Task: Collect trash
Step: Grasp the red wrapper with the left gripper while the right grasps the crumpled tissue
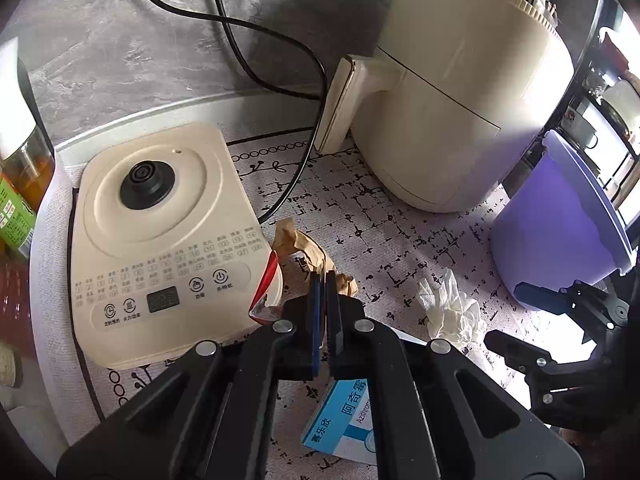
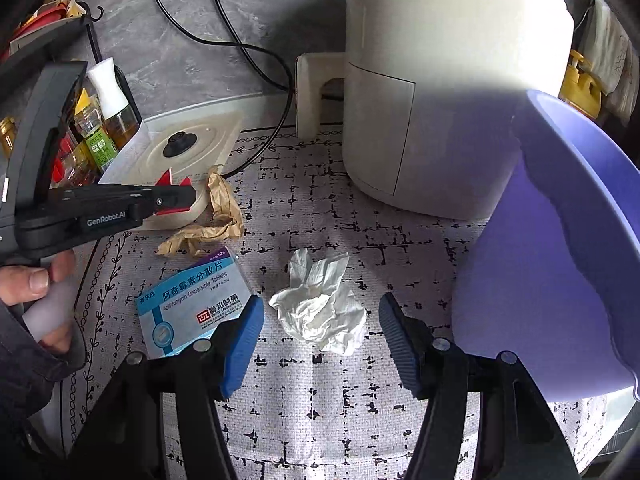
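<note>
Table mat (image 2: 320, 392): woven cloth, coarse weave, matt, black print. Crumpled tissue (image 2: 322, 312): soft white paper, creased. Brown paper wrapper (image 2: 220, 216): thin, wrinkled, matt. Medicine box (image 2: 192, 304): smooth printed card, slight sheen. Air fryer (image 1: 460, 92) and kettle base (image 1: 160, 240): cream plastic, smooth, satin. Purple bin (image 2: 560, 280): smooth plastic. Wall (image 1: 120, 40): grey, stone-look, matt.

- A cream air fryer (image 1: 452, 92) stands at the back of the patterned mat (image 1: 400, 240) — handle toward the left.
- A cream kettle base (image 1: 160, 240) with a button panel lies flat on the mat's left part.
- Black cords (image 1: 256, 48) run across the grey counter (image 1: 100, 48).
- Oil and sauce bottles (image 2: 108, 120) stand at the far left — labels unreadable.
</note>
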A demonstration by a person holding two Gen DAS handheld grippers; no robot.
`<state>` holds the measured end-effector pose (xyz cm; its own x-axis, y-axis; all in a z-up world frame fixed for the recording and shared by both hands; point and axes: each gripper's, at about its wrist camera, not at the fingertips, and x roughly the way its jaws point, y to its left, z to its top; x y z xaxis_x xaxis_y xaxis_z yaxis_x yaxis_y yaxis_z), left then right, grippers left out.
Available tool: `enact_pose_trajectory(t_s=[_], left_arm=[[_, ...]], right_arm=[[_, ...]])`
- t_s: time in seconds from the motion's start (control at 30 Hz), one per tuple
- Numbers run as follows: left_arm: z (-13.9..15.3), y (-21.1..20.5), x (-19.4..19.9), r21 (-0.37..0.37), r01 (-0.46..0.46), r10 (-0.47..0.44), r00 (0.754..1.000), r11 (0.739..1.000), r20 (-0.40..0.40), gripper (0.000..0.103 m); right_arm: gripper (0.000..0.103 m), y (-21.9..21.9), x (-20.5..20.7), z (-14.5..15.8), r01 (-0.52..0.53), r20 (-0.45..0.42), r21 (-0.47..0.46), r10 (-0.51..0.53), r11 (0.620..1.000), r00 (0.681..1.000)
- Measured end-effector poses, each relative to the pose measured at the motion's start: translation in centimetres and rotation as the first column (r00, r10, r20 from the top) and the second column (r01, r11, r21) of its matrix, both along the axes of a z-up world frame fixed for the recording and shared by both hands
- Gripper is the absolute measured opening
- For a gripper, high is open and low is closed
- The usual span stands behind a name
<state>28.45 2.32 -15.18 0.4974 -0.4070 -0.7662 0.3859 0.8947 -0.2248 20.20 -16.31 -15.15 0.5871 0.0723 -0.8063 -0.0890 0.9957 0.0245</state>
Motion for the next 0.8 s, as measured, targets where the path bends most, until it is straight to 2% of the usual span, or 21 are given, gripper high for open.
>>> enact_pose_trajectory(t_s=[0.3,0.4,0.47,0.53,0.8], left_arm=[[-0.2,3.6,-1.6,-0.013,-0.13,0.13,0.991,0.991,-0.026,0.004],[0.0,4.2,-2.5,-0.01,-0.163,0.163,0.986,0.987,-0.027,0.004],[0.3,4.7,-3.2,-0.007,-0.186,0.185,0.982,0.983,-0.029,0.004],[0.7,4.7,-3.9,0.006,-0.205,0.206,0.978,0.979,-0.017,0.004],[2.6,5.5,-7.2,0.008,-0.275,0.274,0.961,0.962,0.019,0.004]], right_arm=[[0.065,1.3,1.9,-2.6,-0.093,-0.049,-0.053,0.09,0.994,0.995],[0.052,1.3,2.2,-3.4,-0.118,-0.081,-0.043,0.114,0.992,0.99],[0.023,1.2,2.4,-4.0,-0.135,-0.11,-0.019,0.133,0.991,0.985],[0.011,0.9,2.2,-3.7,-0.111,-0.084,-0.023,0.109,0.994,0.991],[0.008,2.2,0.5,0.0,-0.18,0.028,-0.012,0.181,0.984,0.983]])
